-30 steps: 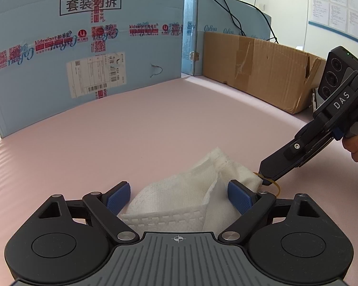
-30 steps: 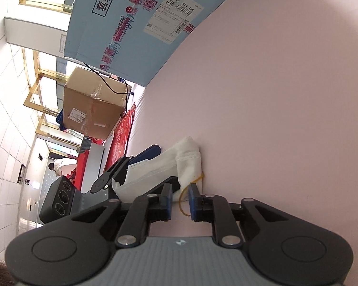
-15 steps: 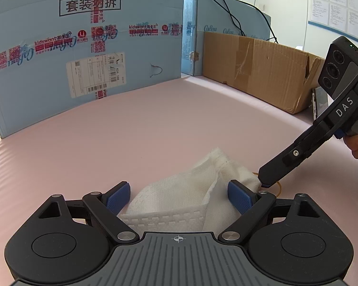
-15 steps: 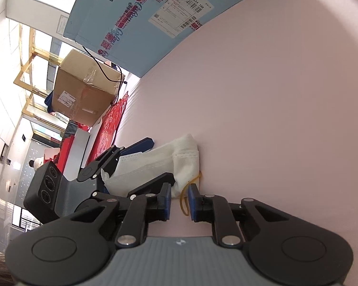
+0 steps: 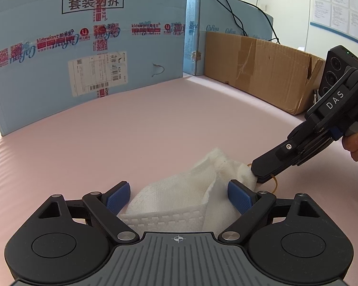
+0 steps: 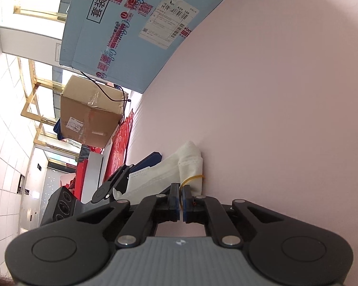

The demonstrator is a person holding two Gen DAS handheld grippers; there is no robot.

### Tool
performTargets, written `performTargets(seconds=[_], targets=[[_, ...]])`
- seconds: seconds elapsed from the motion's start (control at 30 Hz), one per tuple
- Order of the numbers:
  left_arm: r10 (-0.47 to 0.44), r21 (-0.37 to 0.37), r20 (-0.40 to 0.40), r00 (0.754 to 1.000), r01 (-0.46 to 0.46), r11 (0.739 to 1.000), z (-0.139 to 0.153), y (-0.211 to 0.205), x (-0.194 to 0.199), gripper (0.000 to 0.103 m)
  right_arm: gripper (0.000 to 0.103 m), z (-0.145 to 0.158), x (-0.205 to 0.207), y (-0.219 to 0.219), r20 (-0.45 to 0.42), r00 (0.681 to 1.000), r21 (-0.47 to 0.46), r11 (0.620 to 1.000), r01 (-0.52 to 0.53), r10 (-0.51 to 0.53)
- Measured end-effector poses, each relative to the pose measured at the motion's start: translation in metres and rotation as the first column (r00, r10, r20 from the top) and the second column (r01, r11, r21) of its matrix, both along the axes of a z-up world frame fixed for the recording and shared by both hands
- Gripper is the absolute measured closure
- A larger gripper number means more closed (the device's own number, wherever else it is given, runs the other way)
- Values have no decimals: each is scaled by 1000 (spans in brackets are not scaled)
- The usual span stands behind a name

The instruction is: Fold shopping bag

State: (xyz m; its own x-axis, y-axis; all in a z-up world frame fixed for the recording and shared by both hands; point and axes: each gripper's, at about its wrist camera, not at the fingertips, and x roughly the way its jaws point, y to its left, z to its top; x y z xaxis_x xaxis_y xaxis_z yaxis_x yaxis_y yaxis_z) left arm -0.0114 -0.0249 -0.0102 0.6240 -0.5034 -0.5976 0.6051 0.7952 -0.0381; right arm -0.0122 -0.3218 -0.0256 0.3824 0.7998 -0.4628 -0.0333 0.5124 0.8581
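The right tool has its blue-padded jaws pressed together on a thin yellow rubber band that loops around the end of the folded white woven shopping bag. In the left wrist view this right tool comes in from the right with its tip against the bag's bunched end, and its black body bears the white letters "DAS"; a person's hand grips its handle. The left tool stands wide apart, its blue pads on either side of the white bag, which lies between them on the tabletop; whether the pads press on the fabric cannot be told.

The bag rests on a pale pink tabletop. At the tabletop's far edge stands a large light-blue cardboard box printed with framed black Chinese characters, crossed by red tape reading "kidswant", and carrying a white shipping label with barcodes and "K24 188". Beside it is a second light-blue box printed with "CoRou", then a brown corrugated cardboard box with a torn corner and clear tape. Black cables run over the boxes. A white wall chart with a blue border hangs on the wall, its print too small to read
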Motion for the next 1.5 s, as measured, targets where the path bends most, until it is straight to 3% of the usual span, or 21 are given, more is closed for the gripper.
performTargets(seconds=[0.23, 0.3, 0.43, 0.67, 0.8, 0.93, 1.07, 1.17, 1.27, 1.33, 1.4, 1.5], targets=[[1, 1, 1, 1000, -1, 1000, -1, 0, 0, 11, 101, 11, 5, 5, 35, 999, 16, 1000, -23, 22], [0, 2, 1, 1000, 0, 1000, -1, 0, 1, 11, 101, 17, 10, 11, 57, 998, -35, 999, -22, 24], [0, 3, 2, 1000, 0, 1000, -2, -1, 1, 11, 101, 7, 25, 19, 10, 1000, -31, 999, -10, 10], [-1, 3, 2, 1000, 1, 1000, -3, -1, 1, 11, 101, -25, 30, 14, -98, 981, 161, 970, 184, -170], [-1, 5, 3, 1000, 1, 1000, -4, -2, 0, 11, 101, -20, 45, 10, -84, 977, 112, 972, 206, -197], [-2, 8, 7, 1000, 2, 1000, -4, -3, 0, 11, 101, -19, 79, 19, -83, 993, 14, 996, 91, -90], [-2, 10, 7, 1000, 2, 1000, -5, -3, 0, 11, 100, -9, 112, 46, -36, 992, -72, 989, -126, 124], [-3, 11, 7, 1000, 3, 1000, -4, -2, 0, 11, 97, 9, 119, 79, 10, 959, -195, 941, -276, 283], [-4, 10, 6, 1000, 4, 1000, -4, -2, 0, 10, 92, 32, 103, 123, 46, 886, -315, 848, -425, 461], [-5, 6, 4, 1000, 5, 1000, -4, -1, 0, 10, 84, 53, 83, 154, 98, 808, -448, 751, -485, 580], [-6, 4, 3, 1000, 6, 1000, -3, 0, 0, 10, 66, 67, 68, 168, 92, 759, -575, 656, -488, 645], [-6, 9, 7, 1000, 6, 1000, -2, 0, -1, 10, 58, 76, 62, 176, 13, 727, -684, 537, -494, 686]])
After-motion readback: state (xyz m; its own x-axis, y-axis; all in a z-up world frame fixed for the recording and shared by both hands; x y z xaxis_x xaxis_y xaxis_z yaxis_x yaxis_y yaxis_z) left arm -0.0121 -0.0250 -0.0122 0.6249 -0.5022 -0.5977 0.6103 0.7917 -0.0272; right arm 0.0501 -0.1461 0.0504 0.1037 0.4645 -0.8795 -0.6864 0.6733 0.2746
